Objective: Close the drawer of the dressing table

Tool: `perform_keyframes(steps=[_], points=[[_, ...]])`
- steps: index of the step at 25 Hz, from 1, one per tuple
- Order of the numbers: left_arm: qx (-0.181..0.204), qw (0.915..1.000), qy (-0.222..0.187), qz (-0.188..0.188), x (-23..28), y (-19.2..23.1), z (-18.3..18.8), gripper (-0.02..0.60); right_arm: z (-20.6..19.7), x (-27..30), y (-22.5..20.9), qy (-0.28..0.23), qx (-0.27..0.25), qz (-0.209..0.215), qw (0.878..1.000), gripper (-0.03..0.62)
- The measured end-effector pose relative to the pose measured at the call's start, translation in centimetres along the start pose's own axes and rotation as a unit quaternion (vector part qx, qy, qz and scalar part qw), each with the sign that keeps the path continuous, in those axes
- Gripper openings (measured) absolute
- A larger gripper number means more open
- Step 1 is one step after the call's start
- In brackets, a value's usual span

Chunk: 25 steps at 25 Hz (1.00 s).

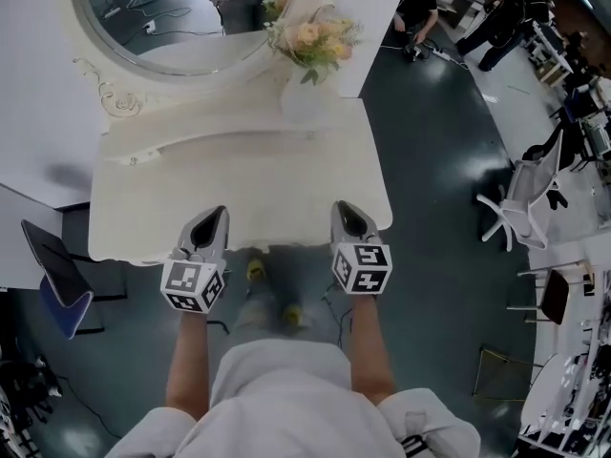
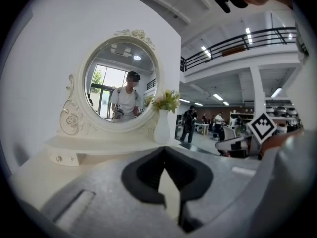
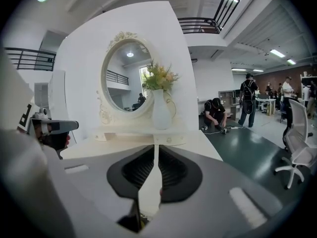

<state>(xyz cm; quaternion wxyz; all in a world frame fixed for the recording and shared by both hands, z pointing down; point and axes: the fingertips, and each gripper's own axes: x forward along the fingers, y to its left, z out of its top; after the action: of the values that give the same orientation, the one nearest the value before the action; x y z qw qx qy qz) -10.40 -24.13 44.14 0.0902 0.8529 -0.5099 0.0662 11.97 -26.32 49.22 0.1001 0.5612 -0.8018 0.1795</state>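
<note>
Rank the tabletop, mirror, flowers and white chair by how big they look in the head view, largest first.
1. Tabletop.
2. Mirror, though the frame cuts it off.
3. Flowers and white chair look about alike, so I won't rank them against each other.

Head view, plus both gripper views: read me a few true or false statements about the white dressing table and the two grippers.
1. The white vase of flowers stands beside the oval mirror. True.
2. Both grippers touch the mirror. False: the left gripper and the right gripper are at the near edge of the white dressing table.
3. The left gripper holds the vase. False: its jaws are together on nothing.
4. A white office chair stands on the dark floor right of the table. True.
</note>
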Motion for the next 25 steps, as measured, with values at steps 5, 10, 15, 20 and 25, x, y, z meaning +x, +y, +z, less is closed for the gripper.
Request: perform_keyframes(steps=[5,10,15,20,25], points=[[0.006,0.9999,-0.009,0.002,-1.7,-1.4,1.0,-0.002,-0.3,-2.9,0.5,-0.004,0.011,0.012,1.0,0.003],[0.015,0.9996,-0.022,0.007,-2.9,-2.2,2.4,-0.002,0.1,-5.2,0.8,-0.009,0.002,0.021,1.0,0.003],[0.013,0.9995,-0.028,0.01,-4.1,-3.3,2.9,-0.002,0.4,-6.8,1.1,-0.01,-0.015,0.029,0.999,0.003],[0.017,0.999,-0.036,0.02,-5.4,-3.7,3.7,-0.002,1.3,-8.2,0.7,-0.019,-0.023,0.031,0.999,0.003],[0.027,0.9986,-0.043,0.018,-6.2,-4.2,5.2,-0.002,2.5,-9.6,0.9,-0.029,-0.038,0.033,0.998,0.003]])
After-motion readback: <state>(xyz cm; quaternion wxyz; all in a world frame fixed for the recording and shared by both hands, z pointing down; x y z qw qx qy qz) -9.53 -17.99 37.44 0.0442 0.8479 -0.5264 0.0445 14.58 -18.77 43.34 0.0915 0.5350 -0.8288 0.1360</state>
